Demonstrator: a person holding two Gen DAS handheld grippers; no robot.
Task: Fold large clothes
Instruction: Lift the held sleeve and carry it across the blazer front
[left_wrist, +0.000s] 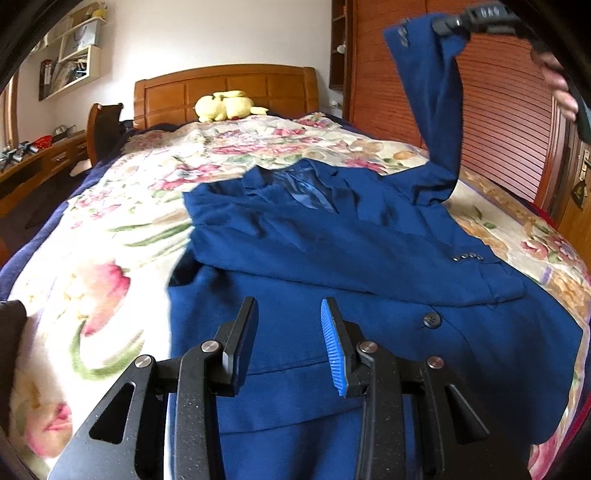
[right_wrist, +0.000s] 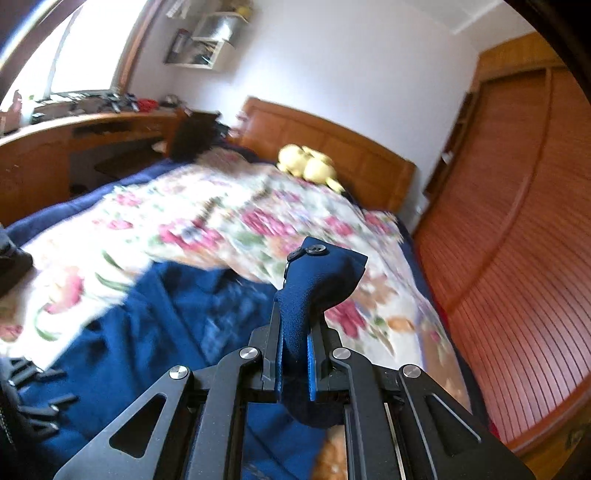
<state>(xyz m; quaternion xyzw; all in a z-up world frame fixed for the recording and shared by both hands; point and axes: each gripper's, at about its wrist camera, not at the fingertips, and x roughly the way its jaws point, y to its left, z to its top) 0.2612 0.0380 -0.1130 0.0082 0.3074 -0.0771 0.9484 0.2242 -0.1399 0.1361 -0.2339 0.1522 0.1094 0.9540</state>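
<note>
A dark blue suit jacket (left_wrist: 332, 240) lies flat on the floral bedspread (left_wrist: 129, 206), collar toward the headboard. One sleeve (left_wrist: 432, 103) is lifted high above the jacket's right side. My right gripper (left_wrist: 448, 24) is shut on that sleeve's cuff, and in the right wrist view the buttoned cuff (right_wrist: 325, 273) sticks out between the shut right gripper (right_wrist: 295, 317) fingers. The jacket (right_wrist: 177, 314) shows blurred below it. My left gripper (left_wrist: 289, 306) hovers open over the jacket's lower front, with nothing between its fingers.
A yellow plush toy (left_wrist: 225, 105) sits by the wooden headboard (left_wrist: 166, 88). A wooden slatted wardrobe (left_wrist: 498, 110) runs close along the bed's right side. A cluttered desk (left_wrist: 33, 166) stands to the left. A person's hand (left_wrist: 557, 81) holds the right gripper.
</note>
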